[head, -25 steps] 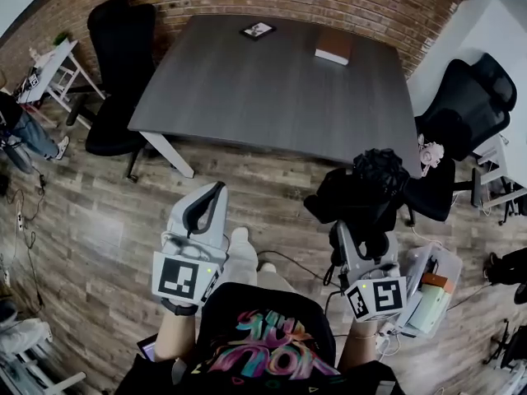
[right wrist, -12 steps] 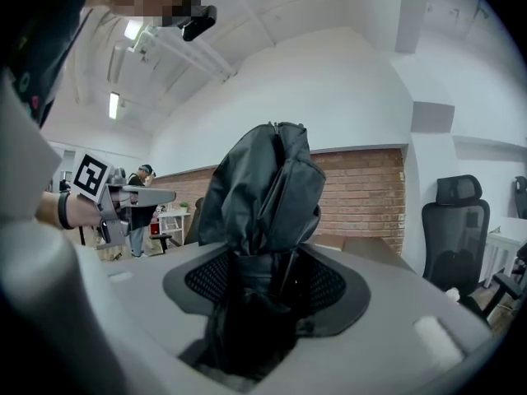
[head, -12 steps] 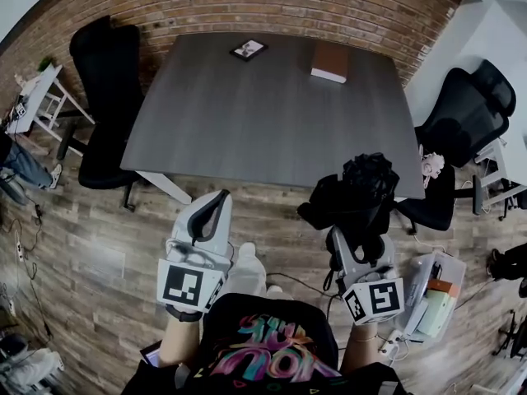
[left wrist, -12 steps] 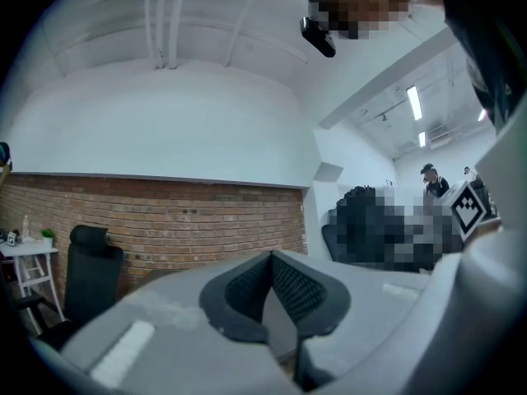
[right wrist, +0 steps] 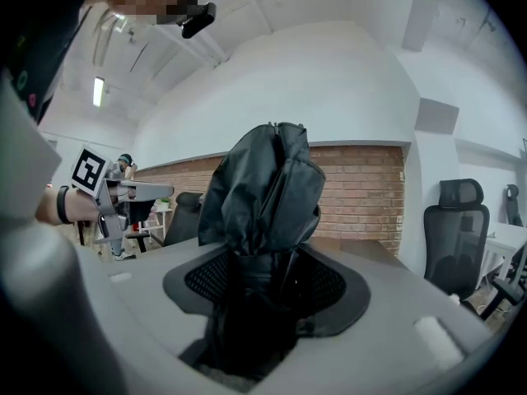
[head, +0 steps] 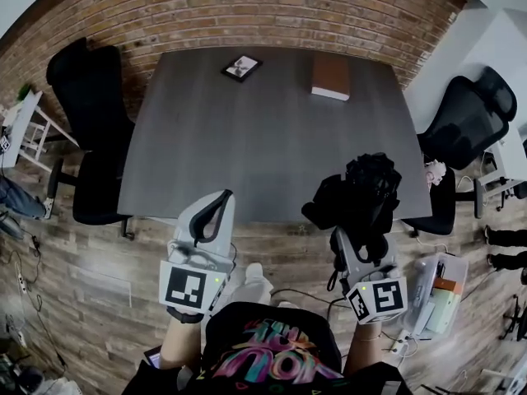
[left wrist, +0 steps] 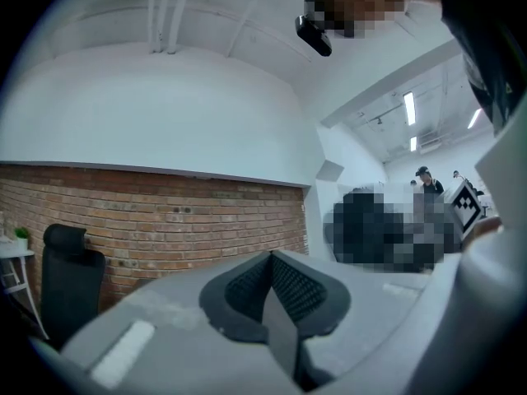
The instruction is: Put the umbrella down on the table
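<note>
My right claw (right wrist: 263,290) is clamped on the one umbrella (right wrist: 263,188). Its two grey jaws, each faced with a black meshed pad, press on the bundle from either side. The umbrella is folded, black, of thin crumpled fabric, and bunches into a lumpy mass beyond the jaw tips. In the head view the right claw (head: 356,229) holds it (head: 362,189) over the table's near edge, towards the right corner. It is carried in the jaws, not laid on the top.

My left claw (left wrist: 268,296) is closed with nothing in it, its two ribbed pads meeting along one seam. In the head view it (head: 214,211) sits just short of the table's near edge, well apart from the umbrella. Each claw carries one white cube with black square markers, two in all (head: 189,286) (head: 377,297).

The single table (head: 272,138) is a wide, flat, dark grey slab with a faint streaked grain. Two things lie at its far side: one flat brown book (head: 331,76) with a pale page edge, and one small dark-framed picture (head: 241,67) set askew. Two black padded office chairs flank the table, one on the left (head: 82,113) and one on the right (head: 468,118). Behind runs a red brick wall (head: 247,6), and underfoot is wood-plank flooring (head: 82,262).
</note>
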Available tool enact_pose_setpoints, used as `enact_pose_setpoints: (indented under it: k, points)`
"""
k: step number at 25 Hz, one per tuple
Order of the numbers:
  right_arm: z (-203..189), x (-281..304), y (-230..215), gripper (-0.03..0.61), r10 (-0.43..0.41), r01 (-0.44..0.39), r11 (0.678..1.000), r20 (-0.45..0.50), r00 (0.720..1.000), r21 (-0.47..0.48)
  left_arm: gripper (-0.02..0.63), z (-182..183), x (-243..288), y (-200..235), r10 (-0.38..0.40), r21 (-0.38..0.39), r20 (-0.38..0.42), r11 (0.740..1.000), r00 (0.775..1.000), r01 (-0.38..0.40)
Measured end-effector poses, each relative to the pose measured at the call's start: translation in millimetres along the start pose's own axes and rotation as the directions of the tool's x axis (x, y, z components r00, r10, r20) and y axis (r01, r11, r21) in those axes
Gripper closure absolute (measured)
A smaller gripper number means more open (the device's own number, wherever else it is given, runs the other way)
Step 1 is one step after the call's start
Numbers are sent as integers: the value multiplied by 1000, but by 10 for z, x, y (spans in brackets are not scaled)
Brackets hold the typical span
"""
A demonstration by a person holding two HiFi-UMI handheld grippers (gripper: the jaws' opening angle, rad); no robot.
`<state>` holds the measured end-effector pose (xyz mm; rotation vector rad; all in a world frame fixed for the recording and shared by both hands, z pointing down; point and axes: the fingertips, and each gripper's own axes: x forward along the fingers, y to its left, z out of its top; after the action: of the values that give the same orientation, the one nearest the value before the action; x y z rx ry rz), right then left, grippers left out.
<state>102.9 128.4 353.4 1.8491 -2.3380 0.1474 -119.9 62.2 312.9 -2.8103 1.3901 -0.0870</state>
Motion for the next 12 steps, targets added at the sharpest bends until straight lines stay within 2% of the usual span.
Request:
enact_pose_setpoints:
  k: [5,12]
  points:
    - [28,337,-18,345,-42,43,999,-20,999,17,612,-126,217,320,-19,-23,-24,1000,1000,19]
    - [-44,437,-40,345,-72,74,997,-40,997,36,612,-234,377,429,-35,-17,-46,999,998,34]
